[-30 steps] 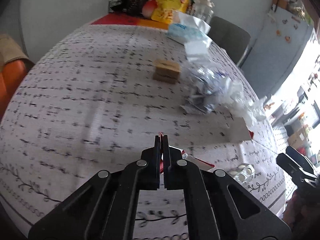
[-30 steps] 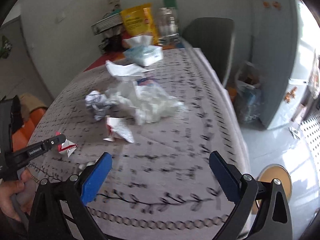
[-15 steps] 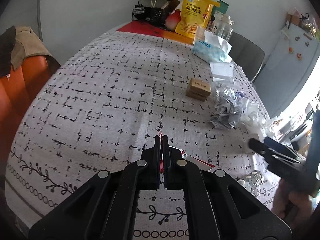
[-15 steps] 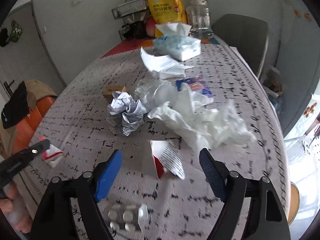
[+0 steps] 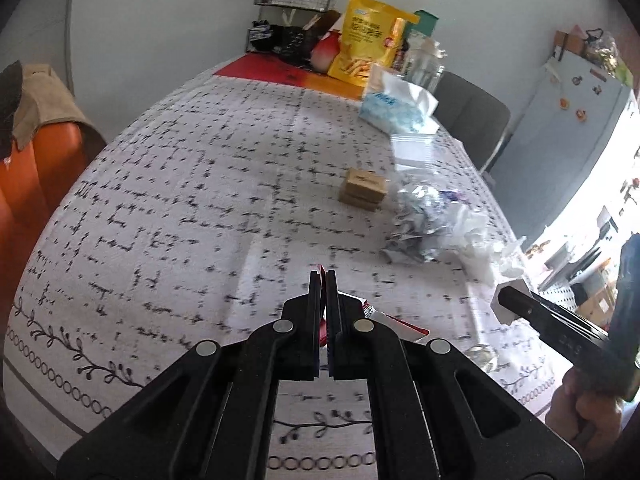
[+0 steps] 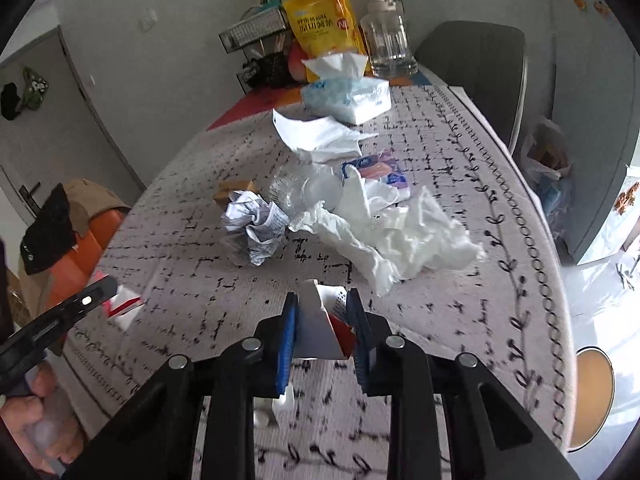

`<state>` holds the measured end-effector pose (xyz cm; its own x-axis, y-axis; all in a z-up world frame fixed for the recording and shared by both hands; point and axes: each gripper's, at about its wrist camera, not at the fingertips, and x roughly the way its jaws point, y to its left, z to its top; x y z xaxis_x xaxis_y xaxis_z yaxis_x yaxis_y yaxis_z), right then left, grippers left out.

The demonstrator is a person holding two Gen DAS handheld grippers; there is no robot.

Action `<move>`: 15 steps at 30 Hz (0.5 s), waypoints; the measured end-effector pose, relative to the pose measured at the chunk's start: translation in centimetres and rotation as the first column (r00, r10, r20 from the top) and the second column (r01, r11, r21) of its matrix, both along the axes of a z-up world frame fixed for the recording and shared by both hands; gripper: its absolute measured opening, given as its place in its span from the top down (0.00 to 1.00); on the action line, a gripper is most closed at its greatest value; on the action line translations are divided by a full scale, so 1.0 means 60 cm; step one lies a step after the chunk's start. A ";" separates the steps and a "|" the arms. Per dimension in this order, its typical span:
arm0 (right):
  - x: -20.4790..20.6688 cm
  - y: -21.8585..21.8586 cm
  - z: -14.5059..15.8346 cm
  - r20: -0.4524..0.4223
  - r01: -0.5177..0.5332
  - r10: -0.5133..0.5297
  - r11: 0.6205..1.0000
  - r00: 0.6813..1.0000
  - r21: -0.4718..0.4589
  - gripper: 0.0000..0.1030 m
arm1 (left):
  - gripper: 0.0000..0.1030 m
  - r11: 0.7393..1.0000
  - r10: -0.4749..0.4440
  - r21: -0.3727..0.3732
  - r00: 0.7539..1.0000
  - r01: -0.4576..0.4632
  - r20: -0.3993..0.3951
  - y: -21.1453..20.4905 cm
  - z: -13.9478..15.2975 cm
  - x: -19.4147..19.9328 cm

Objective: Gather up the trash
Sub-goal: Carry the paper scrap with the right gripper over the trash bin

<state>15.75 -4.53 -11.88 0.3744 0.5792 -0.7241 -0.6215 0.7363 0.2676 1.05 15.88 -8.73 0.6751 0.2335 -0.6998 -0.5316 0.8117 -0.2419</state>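
Observation:
My left gripper [image 5: 323, 280] is shut on a flat red and white wrapper [image 5: 386, 320], held above the near table edge; the wrapper also shows in the right wrist view [image 6: 124, 306]. My right gripper [image 6: 322, 300] is shut on a small white and red carton [image 6: 320, 330] on the tablecloth; the carton also shows in the left wrist view [image 5: 506, 302]. Beyond it lie a crumpled printed paper ball [image 6: 254, 224], crumpled white tissue [image 6: 400, 240], clear plastic [image 6: 304, 190] and a small brown box [image 5: 362, 189].
A tissue pack [image 6: 348, 98], a white sheet [image 6: 320, 136], a blue and orange packet [image 6: 378, 170], a yellow snack bag [image 6: 324, 16] and a glass jar [image 6: 388, 46] stand farther back. A blister pack [image 5: 482, 354] lies near the front edge. A grey chair [image 6: 476, 60] stands right, an orange one [image 5: 36, 168] left.
My right gripper moved forward and closed on the white and red carton. My left gripper stayed shut on the wrapper and shifted slightly.

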 end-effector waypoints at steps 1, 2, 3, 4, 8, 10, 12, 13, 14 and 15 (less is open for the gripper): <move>-0.004 -0.008 0.005 0.002 -0.001 0.001 1.000 1.000 0.009 0.76 | 0.97 1.000 -0.012 0.003 1.000 0.012 0.002 -0.006 0.002 0.005; -0.008 -0.015 0.010 0.004 -0.002 0.002 1.000 1.000 0.018 0.76 | 0.97 1.000 -0.024 0.006 1.000 0.024 0.004 -0.011 0.005 0.011; -0.011 -0.023 0.015 0.008 -0.003 0.003 1.000 1.000 0.028 0.76 | 0.97 0.999 -0.035 0.008 0.999 0.035 0.009 -0.018 0.008 0.016; -0.015 -0.032 0.022 0.016 -0.004 0.004 0.999 1.000 0.041 0.76 | 0.97 0.999 -0.044 0.008 0.999 0.044 0.014 -0.023 0.011 0.021; -0.025 -0.062 0.041 0.037 0.002 -0.005 0.997 0.999 0.078 0.76 | 0.97 0.996 -0.089 0.012 0.995 0.089 0.034 -0.047 0.025 0.043; -0.026 -0.078 0.048 0.047 0.014 -0.018 0.996 0.999 0.085 0.76 | 0.97 0.993 -0.119 0.017 0.992 0.119 0.043 -0.064 0.032 0.058; -0.027 -0.094 0.052 0.053 0.026 -0.031 0.996 0.998 0.090 0.76 | 0.97 0.989 -0.144 0.022 0.988 0.144 0.049 -0.080 0.036 0.073; -0.026 -0.104 0.053 0.055 0.036 -0.041 0.995 0.998 0.092 0.76 | 0.97 0.988 -0.156 0.025 0.986 0.155 0.052 -0.088 0.038 0.082; -0.024 -0.115 0.055 0.056 0.043 -0.048 0.995 0.997 0.093 0.76 | 0.97 0.986 -0.167 0.027 0.984 0.166 0.055 -0.097 0.039 0.089; -0.024 -0.123 0.057 0.061 0.042 -0.048 0.995 0.997 0.093 0.76 | 0.97 0.983 -0.182 0.029 0.982 0.180 0.059 -0.109 0.041 0.100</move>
<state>14.32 -11.89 -8.46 0.4447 0.6239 -0.6427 -0.6063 0.7378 0.2967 7.07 9.32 -6.26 0.7492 0.1194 -0.6515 -0.3599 0.8991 -0.2491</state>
